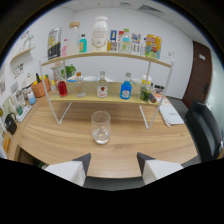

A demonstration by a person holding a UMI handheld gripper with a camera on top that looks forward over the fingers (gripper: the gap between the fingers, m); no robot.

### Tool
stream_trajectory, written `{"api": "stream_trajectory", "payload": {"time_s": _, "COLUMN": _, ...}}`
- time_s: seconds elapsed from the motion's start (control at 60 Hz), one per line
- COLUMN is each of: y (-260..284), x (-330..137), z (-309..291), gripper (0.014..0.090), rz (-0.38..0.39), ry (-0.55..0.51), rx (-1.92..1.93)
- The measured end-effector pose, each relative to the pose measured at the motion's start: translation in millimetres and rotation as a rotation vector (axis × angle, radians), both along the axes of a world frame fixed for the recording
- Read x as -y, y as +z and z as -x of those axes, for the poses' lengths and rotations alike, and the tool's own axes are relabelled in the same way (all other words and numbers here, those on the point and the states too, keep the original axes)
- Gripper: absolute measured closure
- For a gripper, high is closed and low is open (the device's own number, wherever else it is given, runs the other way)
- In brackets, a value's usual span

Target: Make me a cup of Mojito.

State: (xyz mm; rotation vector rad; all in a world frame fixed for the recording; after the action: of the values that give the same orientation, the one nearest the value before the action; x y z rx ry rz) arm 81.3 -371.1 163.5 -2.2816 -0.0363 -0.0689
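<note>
Illumination is bright and even from overhead, leaving only faint shadows on the tabletop (60, 137). Strong fisheye distortion bows the shelf (107, 56) and the tabletop's edges, with a black vignette ringing the scene. Overall focus is soft; shelf labels are unreadable.

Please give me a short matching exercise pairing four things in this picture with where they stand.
Things:
1. empty glass
2. red bottle
3. blue bottle
4. large white jar

Places:
A. top shelf
B. table, just ahead of the open gripper
C. lower shelf, right of the clear bottle
D. lower shelf, left of the clear bottle

Pairs: 1-B, 2-D, 3-C, 4-A
</note>
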Motion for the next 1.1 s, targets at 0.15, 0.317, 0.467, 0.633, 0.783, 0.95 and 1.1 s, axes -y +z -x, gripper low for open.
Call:
{"api": "stream_trajectory", "payload": {"time_s": 0.15, "y": 10, "x": -20, "z": -42, "gripper": 0.0185, "rz": -0.02, "ry": 0.027, "rx": -0.008}}
{"api": "stream_trajectory", "payload": {"time_s": 0.317, "y": 23, "x": -69, "z": -86, "gripper": 0.0184, "rz": -0.047, "ry": 0.028, "rx": -0.045}}
{"api": "stream_trajectory", "payload": {"time_s": 0.467, "y": 30, "x": -122, "z": -111, "gripper": 0.0205, "rz": -0.072, "ry": 0.022, "rx": -0.065}}
{"api": "stream_trajectory", "payload": {"time_s": 0.633, "y": 31, "x": -171, "z": -120, "gripper": 0.0225, "rz": -0.081, "ry": 0.023, "rx": -0.081}}
{"api": "stream_trajectory", "payload": {"time_s": 0.783, "y": 22, "x": -201, "z": -126, "gripper": 0.0346, "rz": -0.05, "ry": -0.001, "rx": -0.106}}
{"api": "stream_trajectory", "payload": {"time_s": 0.95, "y": 6, "x": -213, "z": -130, "gripper": 0.0596, "rz": 0.011, "ry": -0.018, "rx": -0.107}}
{"api": "stream_trajectory", "payload": {"time_s": 1.1, "y": 2, "x": -215, "z": -130, "gripper": 0.0796, "rz": 0.027, "ry": -0.011, "rx": -0.106}}
